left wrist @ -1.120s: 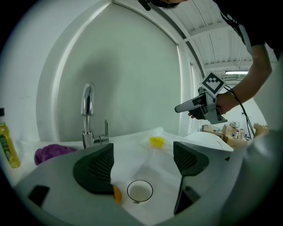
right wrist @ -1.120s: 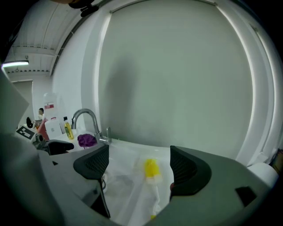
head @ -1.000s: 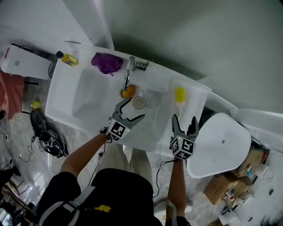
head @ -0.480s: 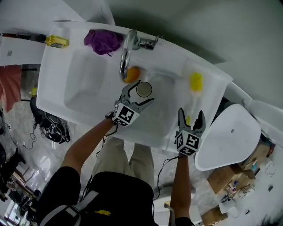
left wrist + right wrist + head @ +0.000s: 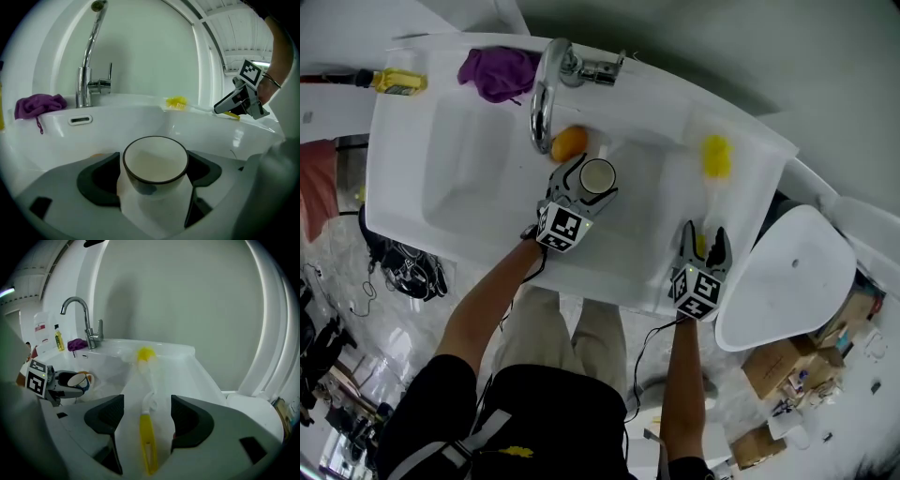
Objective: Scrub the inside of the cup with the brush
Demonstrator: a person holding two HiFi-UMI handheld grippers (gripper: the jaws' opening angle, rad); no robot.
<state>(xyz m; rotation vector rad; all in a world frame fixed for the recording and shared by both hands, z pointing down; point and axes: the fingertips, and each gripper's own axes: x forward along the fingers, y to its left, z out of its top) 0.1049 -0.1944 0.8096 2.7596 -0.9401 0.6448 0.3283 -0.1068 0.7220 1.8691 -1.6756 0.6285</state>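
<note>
A white cup (image 5: 597, 175) with a dark rim stands upright in the sink basin (image 5: 469, 178). My left gripper (image 5: 587, 185) is shut on it, one pad against each side of the cup (image 5: 155, 161). The brush (image 5: 715, 156) lies on the sink's right ledge, its yellow bristle head far from me and its yellow handle (image 5: 146, 437) near. My right gripper (image 5: 704, 240) straddles that handle. Its jaws are closing, with the handle between them and a gap left on both sides (image 5: 146, 420).
A chrome faucet (image 5: 546, 84) arches over the basin, with an orange object (image 5: 569, 143) just beyond the cup. A purple cloth (image 5: 495, 70) and a yellow bottle (image 5: 394, 82) sit on the back rim. A white toilet lid (image 5: 787, 281) lies right of the sink.
My left gripper reached the cup and its jaws closed round it. My right gripper moved forward over the brush handle and its jaws narrowed.
</note>
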